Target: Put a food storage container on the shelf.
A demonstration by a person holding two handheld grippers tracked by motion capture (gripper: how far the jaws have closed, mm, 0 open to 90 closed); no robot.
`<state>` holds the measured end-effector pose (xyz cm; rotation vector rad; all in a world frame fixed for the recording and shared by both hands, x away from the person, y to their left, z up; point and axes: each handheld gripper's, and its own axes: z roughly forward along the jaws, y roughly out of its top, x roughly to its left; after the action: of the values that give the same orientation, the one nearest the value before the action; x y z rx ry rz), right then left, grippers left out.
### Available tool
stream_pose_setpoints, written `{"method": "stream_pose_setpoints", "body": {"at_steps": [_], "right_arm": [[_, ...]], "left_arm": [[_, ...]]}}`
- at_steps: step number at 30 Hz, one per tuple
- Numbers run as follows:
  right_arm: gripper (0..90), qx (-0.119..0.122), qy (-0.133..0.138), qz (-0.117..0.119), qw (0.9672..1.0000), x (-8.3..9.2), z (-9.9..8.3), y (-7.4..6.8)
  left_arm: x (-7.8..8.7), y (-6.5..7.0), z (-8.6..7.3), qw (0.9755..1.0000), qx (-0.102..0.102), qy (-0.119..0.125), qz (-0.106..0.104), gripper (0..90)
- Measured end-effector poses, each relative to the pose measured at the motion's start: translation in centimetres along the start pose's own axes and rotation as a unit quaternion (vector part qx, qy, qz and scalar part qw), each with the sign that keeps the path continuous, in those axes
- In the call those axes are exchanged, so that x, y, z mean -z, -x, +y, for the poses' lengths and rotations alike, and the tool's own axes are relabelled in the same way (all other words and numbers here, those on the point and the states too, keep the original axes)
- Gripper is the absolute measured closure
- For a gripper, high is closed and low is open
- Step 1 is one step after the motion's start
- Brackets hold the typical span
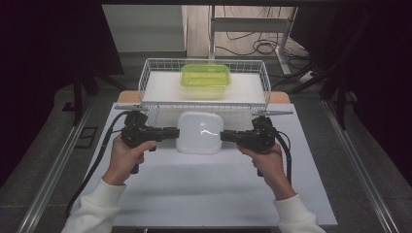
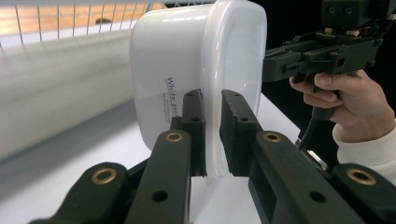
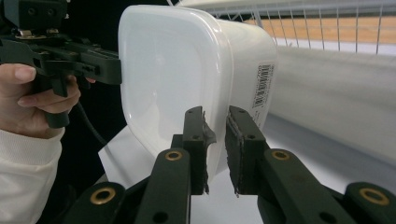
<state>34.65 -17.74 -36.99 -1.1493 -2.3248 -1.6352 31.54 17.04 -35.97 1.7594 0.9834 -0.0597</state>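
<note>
Both grippers pinch the white box's [image 1: 200, 132] lid rim: left gripper [image 2: 212, 135] on its left edge, right gripper [image 3: 215, 144] on its right. The box is gripped between them, apparently just off the table [image 1: 209, 194]; placing remains, probably in the far basket [image 1: 145, 77] beside the green box [image 1: 205, 80].

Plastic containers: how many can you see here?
2. A white container is gripped at its rim between the left gripper and right gripper; a green container sits in the wire basket behind.
</note>
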Motion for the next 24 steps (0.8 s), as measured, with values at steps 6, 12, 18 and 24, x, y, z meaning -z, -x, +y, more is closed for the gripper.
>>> {"method": "stream_pose_setpoints", "body": {"at_steps": [6,12,18,24], "right_arm": [[77.9,0.009,0.009,-0.004,0.9999,0.6,1.6,-0.5],[78.1,0.022,0.018,-0.01,0.9995,1.2,3.5,-1.2],[78.1,0.033,0.026,-0.017,0.999,1.7,5.1,-1.6],[78.1,0.039,0.029,-0.026,0.9985,2.0,6.9,-1.8]], "left_arm": [[0.4,0.3,1.5,0.9999,-0.007,0.008,0.001,80.6],[0.9,0.5,3.1,0.9997,-0.016,0.017,0.002,80.5],[1.3,0.7,4.9,0.9994,-0.026,0.024,0.002,80.4],[1.4,0.5,6.8,0.9991,-0.032,0.027,0.0,80.4]]}}
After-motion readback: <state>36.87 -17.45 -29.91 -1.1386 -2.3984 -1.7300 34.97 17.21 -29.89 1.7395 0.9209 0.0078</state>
